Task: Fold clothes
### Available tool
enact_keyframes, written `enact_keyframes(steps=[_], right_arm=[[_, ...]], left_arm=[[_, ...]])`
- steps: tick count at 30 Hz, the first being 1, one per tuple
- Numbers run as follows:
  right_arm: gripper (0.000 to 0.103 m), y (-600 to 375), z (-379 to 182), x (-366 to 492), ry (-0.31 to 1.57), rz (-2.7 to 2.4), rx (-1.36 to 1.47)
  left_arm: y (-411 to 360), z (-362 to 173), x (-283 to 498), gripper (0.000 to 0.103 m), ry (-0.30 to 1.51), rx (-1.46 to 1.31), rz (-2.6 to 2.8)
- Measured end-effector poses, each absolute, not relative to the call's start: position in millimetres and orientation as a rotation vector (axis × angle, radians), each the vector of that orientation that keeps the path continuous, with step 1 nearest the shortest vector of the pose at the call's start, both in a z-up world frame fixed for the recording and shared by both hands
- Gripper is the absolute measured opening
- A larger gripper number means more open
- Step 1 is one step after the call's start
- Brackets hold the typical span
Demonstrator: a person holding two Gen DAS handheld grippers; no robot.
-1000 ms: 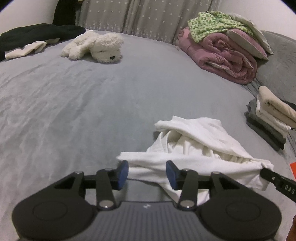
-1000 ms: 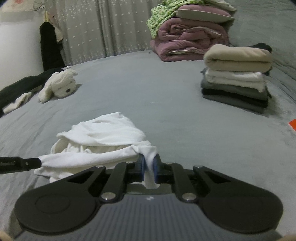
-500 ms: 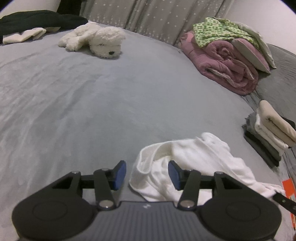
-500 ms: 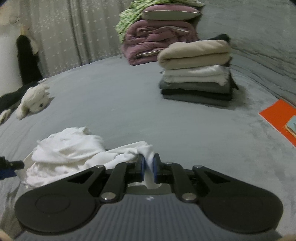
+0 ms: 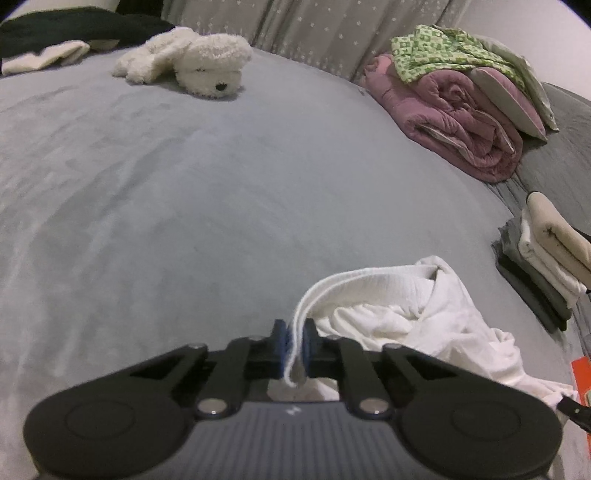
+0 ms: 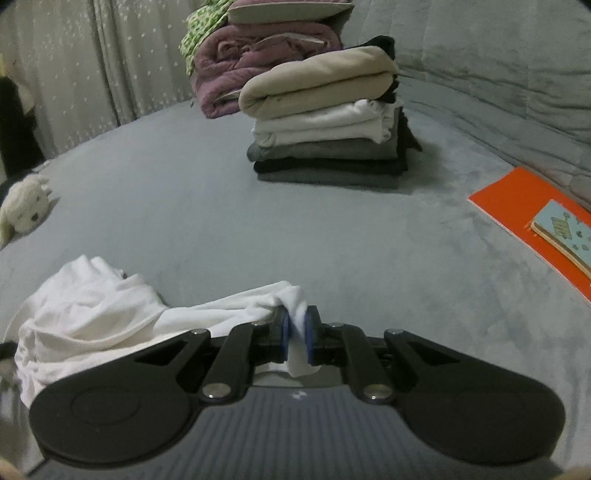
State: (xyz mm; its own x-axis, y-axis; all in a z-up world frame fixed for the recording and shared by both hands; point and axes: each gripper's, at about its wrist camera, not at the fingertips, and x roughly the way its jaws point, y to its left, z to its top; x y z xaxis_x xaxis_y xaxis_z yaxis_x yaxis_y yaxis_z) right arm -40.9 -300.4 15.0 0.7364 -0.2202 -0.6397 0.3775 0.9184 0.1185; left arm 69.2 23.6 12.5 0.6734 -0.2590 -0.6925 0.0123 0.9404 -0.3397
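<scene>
A crumpled white garment (image 5: 406, 314) lies on the grey bed (image 5: 184, 192). My left gripper (image 5: 294, 339) is closing its jaws, and its blue pads pinch the garment's ribbed hem, which loops up and away to the right. In the right wrist view the same garment (image 6: 92, 306) is bunched at the left, with one stretched corner running into my right gripper (image 6: 295, 328). Those jaws are opening slightly, with the cloth still pinched between the pads. The right gripper's tip (image 5: 572, 410) shows at the left wrist view's right edge.
A stack of folded clothes (image 6: 325, 140) stands beyond the right gripper. Behind it are a rolled pink quilt (image 5: 454, 118) and pillows. A white plush dog (image 5: 199, 62) and dark clothes (image 5: 74, 29) lie far back. An orange folder (image 6: 524, 206) with a booklet lies at the right.
My left gripper, open around the hem before, has closed on it. My right gripper has swung right with its corner, and the folded stack now looms closer ahead.
</scene>
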Motion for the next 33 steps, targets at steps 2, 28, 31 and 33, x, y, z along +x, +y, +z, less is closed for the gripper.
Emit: enact_keyframes(steps=[2,28,31,33], right_arm=[[0.020,-297.6,15.9,-41.4,0.673,-0.322,0.243],[0.061,-187.7,22.7,-4.9,0.715,0.030,0.210],[0.062,-172.8,22.1,-0.9,0.721,0.072,0.208],[0.063,-161.9,21.6,2.1,0.723,0.099,0.198]], left_arm=[[24.8,16.5,65.9,0.006,0.804,-0.316,-0.143],[109.5,54.8,0.9,0.005,0.748,-0.284,-0.026],[125.1,50.3,-8.8,0.005,0.769,-0.274,-0.024],[134.8,47.3,-14.1,0.005,0.790,-0.281,-0.032]])
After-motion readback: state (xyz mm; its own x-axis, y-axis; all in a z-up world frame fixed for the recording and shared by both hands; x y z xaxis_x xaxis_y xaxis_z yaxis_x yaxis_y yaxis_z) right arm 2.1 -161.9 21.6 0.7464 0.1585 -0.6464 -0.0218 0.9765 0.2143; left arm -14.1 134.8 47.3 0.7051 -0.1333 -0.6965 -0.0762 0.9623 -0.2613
